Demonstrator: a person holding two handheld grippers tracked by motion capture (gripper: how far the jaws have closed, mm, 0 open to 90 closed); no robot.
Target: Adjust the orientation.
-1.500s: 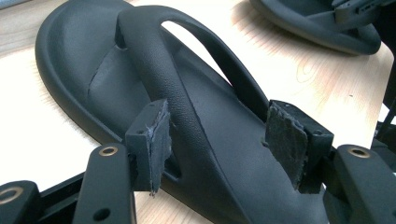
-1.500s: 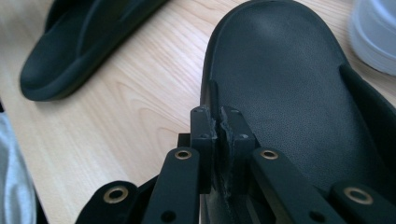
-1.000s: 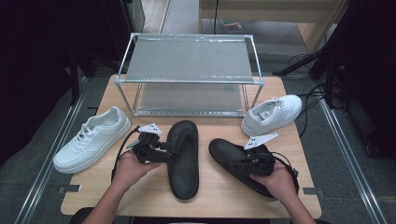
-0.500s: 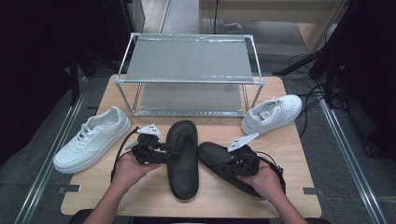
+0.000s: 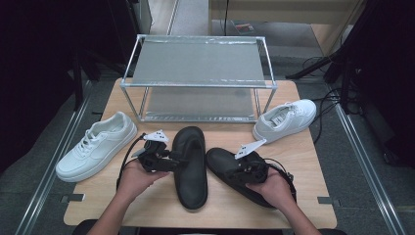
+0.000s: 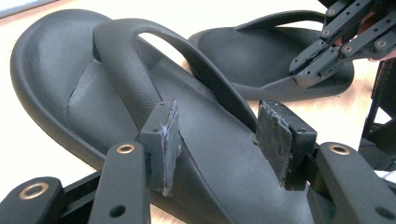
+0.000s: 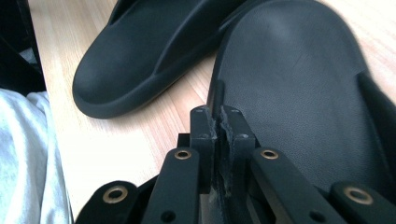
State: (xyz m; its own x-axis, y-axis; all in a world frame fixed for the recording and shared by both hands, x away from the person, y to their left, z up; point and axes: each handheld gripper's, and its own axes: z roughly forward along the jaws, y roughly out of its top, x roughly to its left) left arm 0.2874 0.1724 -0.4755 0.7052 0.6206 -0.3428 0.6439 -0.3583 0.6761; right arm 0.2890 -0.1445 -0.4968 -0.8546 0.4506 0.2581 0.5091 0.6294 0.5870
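Observation:
Two black thong sandals lie side by side on the wooden table. The left sandal points away from me. My left gripper reaches over its footbed from the left. Its jaws have just been closing and stand open, with the rear arm of the strap between the pads, apart from them. My right gripper is shut on the rim of the right sandal. That gripper and sandal also show in the left gripper view.
A white sneaker lies at the left edge of the table, another at the right rear. A metal two-shelf rack stands at the back. In the right gripper view the left sandal's toe lies close by.
My right hand has slid the right sandal leftward, closer to the middle sandal. The left hand has stayed in place.

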